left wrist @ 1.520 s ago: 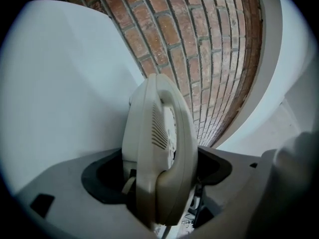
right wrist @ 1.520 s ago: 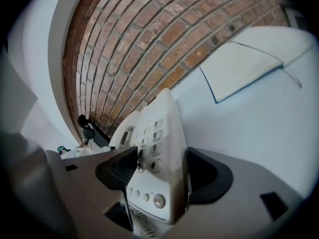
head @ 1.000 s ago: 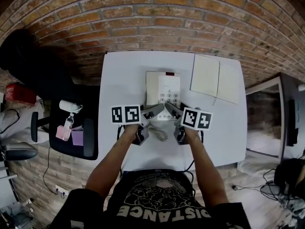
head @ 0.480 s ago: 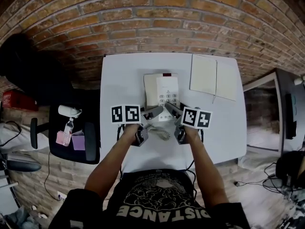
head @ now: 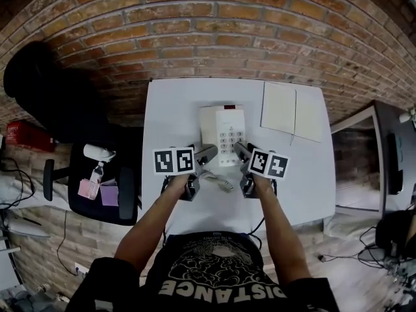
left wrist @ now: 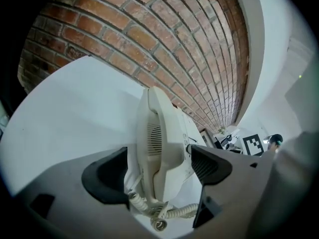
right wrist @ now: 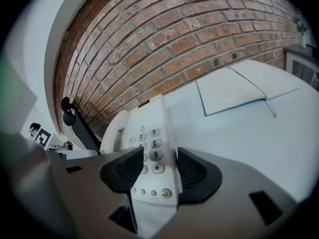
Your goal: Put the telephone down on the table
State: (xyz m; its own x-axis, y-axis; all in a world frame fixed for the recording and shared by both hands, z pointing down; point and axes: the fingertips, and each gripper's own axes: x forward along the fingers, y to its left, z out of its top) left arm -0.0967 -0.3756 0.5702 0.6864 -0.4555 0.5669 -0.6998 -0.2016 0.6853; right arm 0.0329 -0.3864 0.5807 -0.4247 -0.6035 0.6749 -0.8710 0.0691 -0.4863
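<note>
The cream telephone (head: 222,130) lies on the white table (head: 170,109), handset on its left side. My left gripper (head: 207,152) straddles the near left corner. In the left gripper view the handset side (left wrist: 159,133) stands between wide jaws, with a thin gap at the left pad (left wrist: 107,176). My right gripper (head: 239,149) is at the near right corner. In the right gripper view its jaws are closing on the keypad edge (right wrist: 152,133), and both pads lie against the telephone. The coiled cord (left wrist: 169,214) trails toward me.
An open notebook (head: 292,111) lies to the right of the telephone. A brick wall runs behind the table. A black chair (head: 97,181) with a bottle and small items on it stands to the left of the table.
Both grippers have moved forward and apart, from just in front of the telephone to its two near corners. The right jaws have narrowed onto the keypad edge.
</note>
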